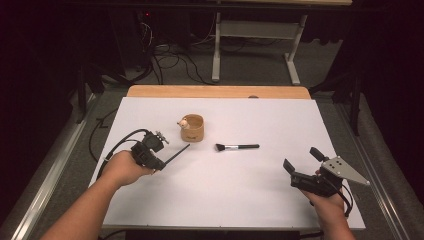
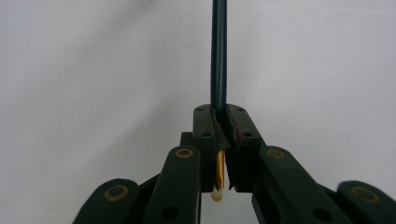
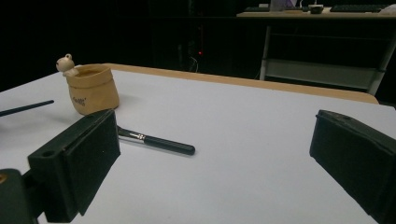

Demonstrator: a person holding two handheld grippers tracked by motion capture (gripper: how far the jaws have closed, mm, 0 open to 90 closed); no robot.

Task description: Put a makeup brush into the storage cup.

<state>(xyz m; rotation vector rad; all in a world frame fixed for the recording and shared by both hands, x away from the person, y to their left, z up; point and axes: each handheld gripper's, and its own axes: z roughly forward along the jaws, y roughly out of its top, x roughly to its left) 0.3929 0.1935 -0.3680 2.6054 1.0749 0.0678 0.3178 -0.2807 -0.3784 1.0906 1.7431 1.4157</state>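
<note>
My left tongs [image 1: 167,161] clench a thin dark stick [image 1: 178,154], its long axis pointing ahead toward the cup [image 1: 192,128] just beyond. My right tongs [image 1: 301,159] gape, released, the brush [image 1: 237,147] lying crosswise ahead-left on the surface [image 1: 225,190].

A plain white sheet [image 1: 215,185] is covering the table, with a light wooden edge [image 1: 218,91] showing beyond it. The small tan pouch-shaped cup [image 1: 192,128] is carrying a cream figurine [image 1: 183,122]. The black-handled, silver-collared makeup brush [image 1: 237,147] is showing dark bristles. The thin dark teal stick [image 2: 218,51] is ending in yellow.
</note>
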